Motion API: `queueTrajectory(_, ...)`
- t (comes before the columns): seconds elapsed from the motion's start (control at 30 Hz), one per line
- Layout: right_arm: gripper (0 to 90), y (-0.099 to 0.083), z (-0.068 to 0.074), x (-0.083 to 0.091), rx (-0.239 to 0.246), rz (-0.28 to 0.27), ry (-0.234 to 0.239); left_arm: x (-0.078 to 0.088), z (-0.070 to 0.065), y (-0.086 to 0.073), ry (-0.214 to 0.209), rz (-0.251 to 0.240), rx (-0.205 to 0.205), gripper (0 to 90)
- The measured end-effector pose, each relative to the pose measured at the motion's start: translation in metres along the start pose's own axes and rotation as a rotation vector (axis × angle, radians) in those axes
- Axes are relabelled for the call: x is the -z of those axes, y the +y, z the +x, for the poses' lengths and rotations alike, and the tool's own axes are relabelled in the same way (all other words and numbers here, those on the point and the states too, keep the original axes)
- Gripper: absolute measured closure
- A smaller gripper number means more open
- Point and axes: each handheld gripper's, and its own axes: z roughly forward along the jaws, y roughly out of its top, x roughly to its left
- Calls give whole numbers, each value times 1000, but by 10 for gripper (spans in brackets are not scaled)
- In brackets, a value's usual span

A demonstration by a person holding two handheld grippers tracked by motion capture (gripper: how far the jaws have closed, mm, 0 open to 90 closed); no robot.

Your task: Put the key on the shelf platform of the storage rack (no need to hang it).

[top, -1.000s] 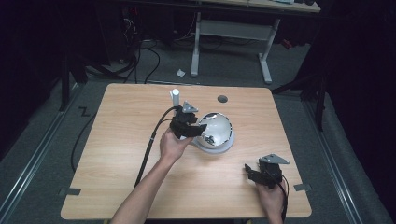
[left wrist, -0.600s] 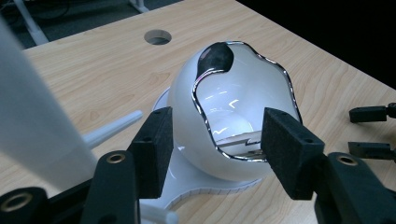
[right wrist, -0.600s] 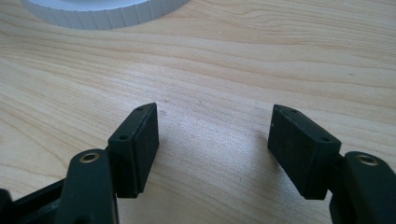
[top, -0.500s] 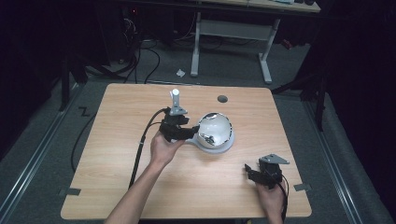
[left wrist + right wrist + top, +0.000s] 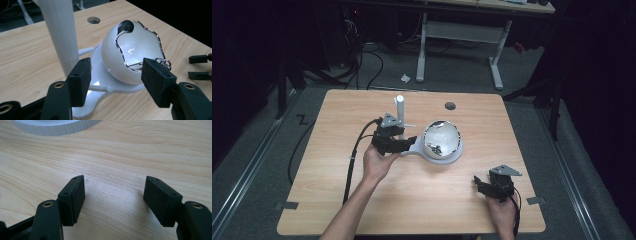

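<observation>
Change: your left gripper (image 5: 404, 143) has drawn back leftward from over the bowl (image 5: 441, 139) to the stand's near-left edge.
Left jaws: apart, holding nothing.
Bowl: tilted on the white stand (image 5: 105, 82), mid-counter (image 5: 362, 210), beside the white post (image 5: 400, 109).
Right gripper (image 5: 484, 188): resting near-right, jaws apart, unmoved.
Meaning: probably lining up a fresh grasp.

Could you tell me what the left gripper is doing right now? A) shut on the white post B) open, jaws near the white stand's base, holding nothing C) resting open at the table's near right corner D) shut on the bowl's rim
B: the left gripper has its jaws spread apart over the white stand's base, with nothing clamped between them.
</observation>
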Motion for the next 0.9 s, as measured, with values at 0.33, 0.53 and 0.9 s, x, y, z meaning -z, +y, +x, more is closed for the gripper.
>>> queueTrajectory(0.33,339,0,0,0,1,0,0,14,6,-11,19,-5,1,406)
queueTrajectory(0.53,339,0,0,0,1,0,1,23,12,-16,29,-17,11,406)
queueTrajectory(0.9,339,0,0,0,0,0,0,37,17,-21,43,-33,17,392)
